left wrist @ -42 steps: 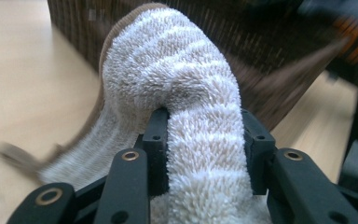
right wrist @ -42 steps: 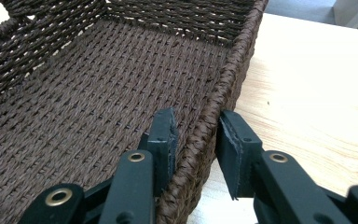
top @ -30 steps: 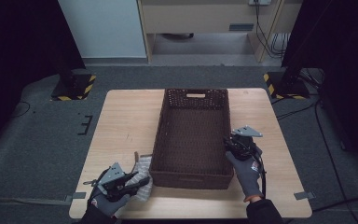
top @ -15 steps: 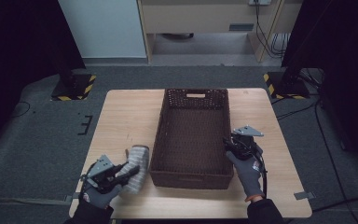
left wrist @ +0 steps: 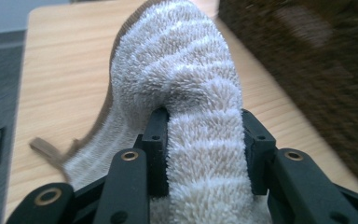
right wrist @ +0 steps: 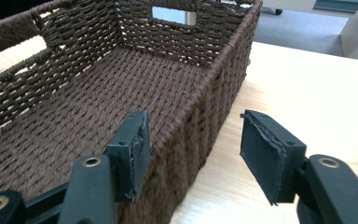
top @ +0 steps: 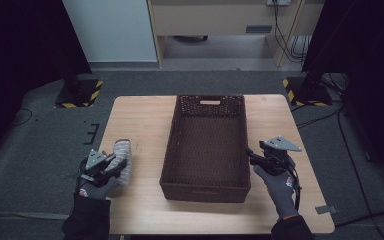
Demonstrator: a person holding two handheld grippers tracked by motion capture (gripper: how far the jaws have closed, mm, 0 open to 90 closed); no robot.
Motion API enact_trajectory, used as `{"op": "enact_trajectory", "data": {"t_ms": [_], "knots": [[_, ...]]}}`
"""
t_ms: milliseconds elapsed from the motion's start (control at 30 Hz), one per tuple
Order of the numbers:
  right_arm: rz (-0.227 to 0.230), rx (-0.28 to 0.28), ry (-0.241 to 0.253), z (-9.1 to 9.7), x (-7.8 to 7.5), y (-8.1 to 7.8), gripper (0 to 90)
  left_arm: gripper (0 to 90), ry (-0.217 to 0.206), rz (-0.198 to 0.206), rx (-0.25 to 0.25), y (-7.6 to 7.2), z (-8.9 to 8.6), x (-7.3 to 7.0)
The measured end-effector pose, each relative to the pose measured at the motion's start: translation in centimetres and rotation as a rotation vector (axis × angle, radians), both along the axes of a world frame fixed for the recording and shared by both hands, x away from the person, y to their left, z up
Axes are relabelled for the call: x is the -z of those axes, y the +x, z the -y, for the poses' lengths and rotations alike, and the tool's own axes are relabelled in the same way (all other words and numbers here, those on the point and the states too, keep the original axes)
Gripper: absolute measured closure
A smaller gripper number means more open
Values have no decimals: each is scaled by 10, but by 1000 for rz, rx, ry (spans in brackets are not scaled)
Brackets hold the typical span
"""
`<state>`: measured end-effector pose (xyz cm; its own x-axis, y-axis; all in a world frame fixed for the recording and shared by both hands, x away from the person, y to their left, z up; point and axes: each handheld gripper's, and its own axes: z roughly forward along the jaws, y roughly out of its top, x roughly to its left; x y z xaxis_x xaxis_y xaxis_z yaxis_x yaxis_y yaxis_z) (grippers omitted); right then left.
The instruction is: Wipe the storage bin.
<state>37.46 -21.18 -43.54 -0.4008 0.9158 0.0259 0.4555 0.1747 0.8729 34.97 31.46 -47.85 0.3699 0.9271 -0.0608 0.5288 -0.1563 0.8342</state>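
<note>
high view, left gripper (top: 116, 165) clamping sock (top: 122, 161), beside basket (top: 207, 187)

Pale wooden surface (top: 140, 112) with one woven basket (top: 207, 145) on it.

The surface is a light-wood rectangle standing on grey floor (top: 40, 150). The dark brown basket rests directly on it, long side running away from the person, a handle slot in its far wall. It lies between the two tongs: the right tongs (top: 251, 156) straddle its near right rim, the left tongs (top: 122, 165) sit well off its left wall, over bare wood.
</note>
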Motion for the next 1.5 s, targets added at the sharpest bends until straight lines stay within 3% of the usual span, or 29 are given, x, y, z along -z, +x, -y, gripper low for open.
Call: {"op": "enact_trajectory", "data": {"t_ms": [233, 333, 467, 633, 833, 867, 933, 1233, 1400, 1500], "knots": [[-7, -1, -6, 11, 2, -5, 394, 583, 32, -74, -2, 8, 1, 22], [-16, -5, -1, 9, 3, -5, 391, 564, 31, -77, 3, 10, 3, 26], [-14, -10, -12, 7, 3, -5, 398, 541, 61, -86, 18, 12, 7, 31], [-3, -15, 2, 8, -1, -6, 395, 529, 60, -91, 15, 14, 6, 36], [11, -30, 25, 5, -5, -8, 394, 536, 83, -90, -9, 16, 5, 37], [7, -36, 29, 3, -5, -8, 393, 539, 105, -83, -26, 16, 4, 37], [4, -47, 32, -1, -5, -8, 393, 538, 112, -79, -49, 15, 3, 36], [-27, -103, 16, -20, 3, -6, 398, 439, 9, -63, -17, 13, 0, 34], [-50, -113, -11, -26, 9, -4, 403, 429, -16, -29, -6, 10, -1, 26], [-56, -104, 0, -24, 9, -3, 434, 416, -19, -7, -5, 7, -2, 20]]}}
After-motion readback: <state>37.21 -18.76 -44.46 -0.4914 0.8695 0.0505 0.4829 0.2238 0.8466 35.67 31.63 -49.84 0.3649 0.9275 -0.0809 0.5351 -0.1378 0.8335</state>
